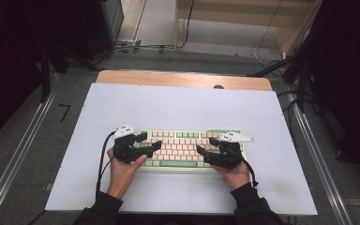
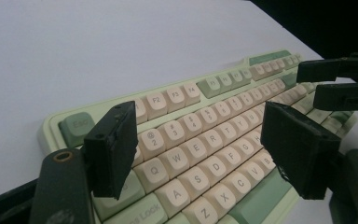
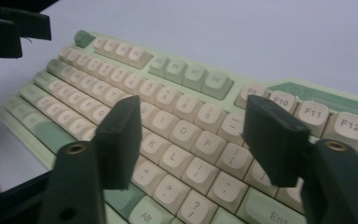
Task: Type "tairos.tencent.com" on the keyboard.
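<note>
A pale green keyboard (image 1: 183, 149) with cream keys lies on the white table top, near the front middle. My left gripper (image 1: 151, 141) hovers over the keyboard's left end and points right, jaws apart. In the left gripper view that gripper (image 2: 205, 140) stands open above the Q, W, A and S keys (image 2: 186, 161) with nothing between its pads. My right gripper (image 1: 207, 146) is over the keyboard's right end and points left. In the right gripper view it (image 3: 193, 135) is open above the letter keys near K, L and P (image 3: 186, 140), gripping nothing.
The white sheet (image 1: 178, 105) covers most of a wooden table, whose far edge (image 1: 183, 79) shows bare. Metal rails (image 1: 23, 145) run along both sides. Cables (image 1: 136, 47) lie on the floor beyond. A black cable (image 1: 104, 154) trails from the left gripper.
</note>
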Tool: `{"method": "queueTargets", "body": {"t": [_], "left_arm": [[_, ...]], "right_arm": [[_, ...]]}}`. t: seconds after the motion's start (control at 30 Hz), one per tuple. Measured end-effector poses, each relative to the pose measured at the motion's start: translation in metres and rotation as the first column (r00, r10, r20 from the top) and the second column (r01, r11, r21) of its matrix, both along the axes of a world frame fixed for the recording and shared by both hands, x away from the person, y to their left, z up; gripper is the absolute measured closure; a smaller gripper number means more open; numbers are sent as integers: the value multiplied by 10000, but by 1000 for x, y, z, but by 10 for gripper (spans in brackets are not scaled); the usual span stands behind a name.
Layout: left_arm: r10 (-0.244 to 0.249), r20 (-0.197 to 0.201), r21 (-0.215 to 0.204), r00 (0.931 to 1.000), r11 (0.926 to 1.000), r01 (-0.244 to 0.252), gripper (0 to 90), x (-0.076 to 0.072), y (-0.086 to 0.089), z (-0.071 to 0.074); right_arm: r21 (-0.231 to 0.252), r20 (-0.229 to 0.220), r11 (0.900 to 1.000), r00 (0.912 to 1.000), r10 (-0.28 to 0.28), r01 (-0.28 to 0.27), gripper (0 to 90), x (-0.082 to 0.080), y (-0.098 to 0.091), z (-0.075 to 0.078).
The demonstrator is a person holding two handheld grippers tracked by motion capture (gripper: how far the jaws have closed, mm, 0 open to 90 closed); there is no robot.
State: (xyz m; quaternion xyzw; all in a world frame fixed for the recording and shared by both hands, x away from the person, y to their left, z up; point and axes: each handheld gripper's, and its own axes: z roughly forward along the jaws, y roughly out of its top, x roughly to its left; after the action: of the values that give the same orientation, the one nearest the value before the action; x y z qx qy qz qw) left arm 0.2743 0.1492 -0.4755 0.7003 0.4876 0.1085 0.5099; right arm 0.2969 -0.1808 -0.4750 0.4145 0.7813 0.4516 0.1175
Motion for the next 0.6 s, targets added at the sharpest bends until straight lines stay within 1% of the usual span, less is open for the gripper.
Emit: {"method": "queueTargets", "body": {"t": [0.03,0.13,0.23,0.27,0.3,0.4,0.47,0.53,0.6], "left_arm": [[60,31,43,10000,10000,-60,280,-2,2,0],[104,75,333,9999,9994,-107,280,-9,8,-3],[73,78,686,9999,9976,-78,275,-17,16,-7],[173,159,722,9997,9972,-184,270,-21,20,-7],[327,377,748,9988,9966,-354,269,-26,25,-6],[706,986,599,9926,9952,-767,271,-38,38,-1],[923,1208,326,9884,9948,-969,271,-44,46,1],[1111,1203,264,9865,9930,-1151,271,-44,48,0],[1147,1114,321,9871,9924,-1189,271,-42,48,-2]], "right_arm": [[44,19,10000,10000,83,-83,426,-1,0,1],[152,120,9992,9993,360,-362,563,-2,0,2],[318,195,9972,9976,666,-672,749,-3,1,2],[341,257,9964,9967,765,-773,807,-4,2,2],[350,281,9953,9956,889,-898,866,-5,3,3],[326,213,9905,9909,1327,-1333,878,-6,9,3],[233,168,9878,9880,1535,-1539,877,-7,13,1],[193,-8,9861,9863,1650,-1650,877,-7,17,-1],[73,-106,9845,9844,1755,-1754,877,-6,22,-4]]}}
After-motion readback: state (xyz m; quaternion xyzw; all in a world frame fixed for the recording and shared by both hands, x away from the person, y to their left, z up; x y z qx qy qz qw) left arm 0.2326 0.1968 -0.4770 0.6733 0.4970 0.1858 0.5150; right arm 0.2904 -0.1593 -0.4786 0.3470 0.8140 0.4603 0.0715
